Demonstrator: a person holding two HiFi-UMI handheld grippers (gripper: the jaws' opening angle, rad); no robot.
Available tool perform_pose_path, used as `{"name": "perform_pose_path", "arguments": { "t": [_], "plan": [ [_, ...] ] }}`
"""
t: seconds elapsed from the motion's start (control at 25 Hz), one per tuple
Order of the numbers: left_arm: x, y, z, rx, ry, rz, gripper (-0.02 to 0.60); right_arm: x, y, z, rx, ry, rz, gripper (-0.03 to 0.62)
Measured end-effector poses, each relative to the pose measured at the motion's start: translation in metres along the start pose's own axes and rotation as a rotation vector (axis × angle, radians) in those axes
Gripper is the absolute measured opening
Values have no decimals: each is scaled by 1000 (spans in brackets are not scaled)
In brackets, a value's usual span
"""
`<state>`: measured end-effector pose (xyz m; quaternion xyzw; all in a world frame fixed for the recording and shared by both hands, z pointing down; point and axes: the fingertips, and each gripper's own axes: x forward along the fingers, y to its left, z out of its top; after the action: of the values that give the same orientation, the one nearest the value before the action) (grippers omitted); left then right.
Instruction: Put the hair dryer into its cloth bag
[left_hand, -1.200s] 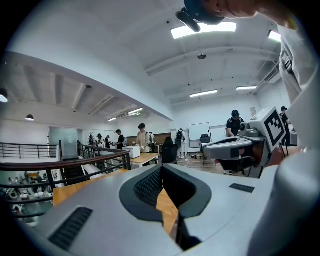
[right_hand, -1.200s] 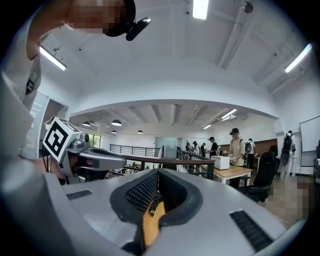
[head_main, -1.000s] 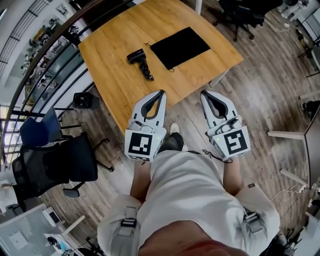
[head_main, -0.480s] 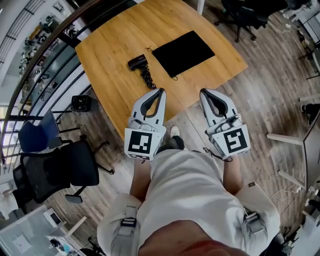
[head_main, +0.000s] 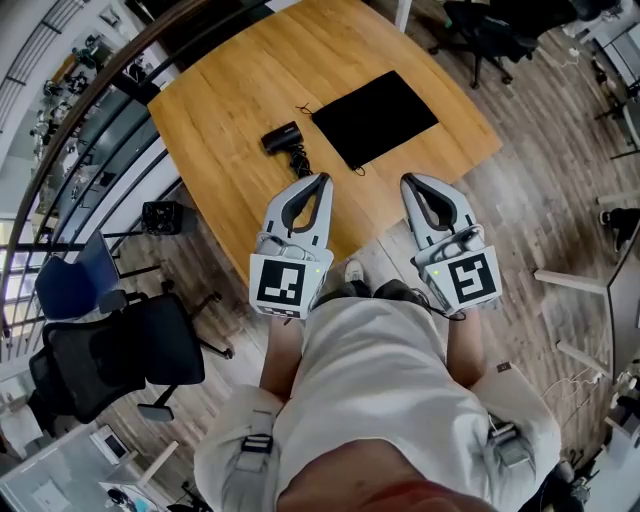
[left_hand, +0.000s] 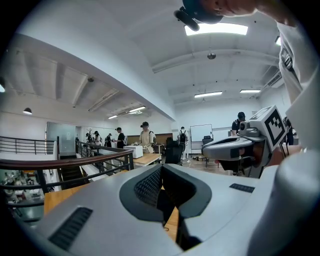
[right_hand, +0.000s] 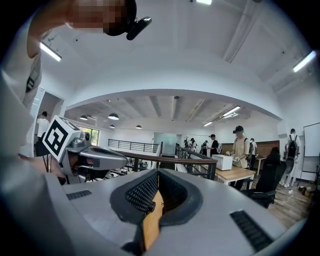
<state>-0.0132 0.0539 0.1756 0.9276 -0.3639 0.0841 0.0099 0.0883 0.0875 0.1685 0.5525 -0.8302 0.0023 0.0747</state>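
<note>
Black hair dryer (head_main: 283, 137) beside its flat cloth bag (head_main: 375, 117), neither one gripped.
The dryer lies on the wooden worktop (head_main: 225, 100), its cord (head_main: 298, 157) bunched against it, just left of the bag. The bag looks empty, and its drawstring edge seems to face the dryer, handy for sliding it in. The left hand-held gripper (head_main: 321, 179) and right hand-held gripper (head_main: 408, 181) hover at the near edge, jaws pressed together on nothing.

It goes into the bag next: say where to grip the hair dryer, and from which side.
Likely the hair dryer by its body, from above and the near side, with the left gripper, the closer one. It lies flat, its cord bunched toward you; the cloth bag lies at its right.
</note>
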Motion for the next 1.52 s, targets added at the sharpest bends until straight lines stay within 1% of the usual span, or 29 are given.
{"name": "perform_pose_path", "arguments": {
  "t": [0.12, 0.36, 0.64, 0.88, 1.08, 1.28, 1.52],
  "plan": [
    [3, 10, 1, 1, -5, 5, 18, 9, -1, 1, 2, 6, -2, 21],
    [6, 31, -3, -25, -8, 42, 18, 36, 1, 3, -27, 16, 46, 21],
    [8, 61, -13, -53, 0, 137, 18, 78, 8, 1, -39, 18, 160, 21],
    [23, 83, -22, -60, 16, 229, 18, 117, 2, -8, -42, 26, 267, 21],
    [38, 106, -35, -82, 53, 323, 19, 151, -3, -16, -31, 39, 367, 21],
    [53, 115, -56, -103, 128, 413, 20, 173, -14, -37, -16, 73, 471, 21],
    [73, 117, -80, -135, 198, 482, 20, 191, -25, -67, -2, 118, 542, 21]
  ]
}}
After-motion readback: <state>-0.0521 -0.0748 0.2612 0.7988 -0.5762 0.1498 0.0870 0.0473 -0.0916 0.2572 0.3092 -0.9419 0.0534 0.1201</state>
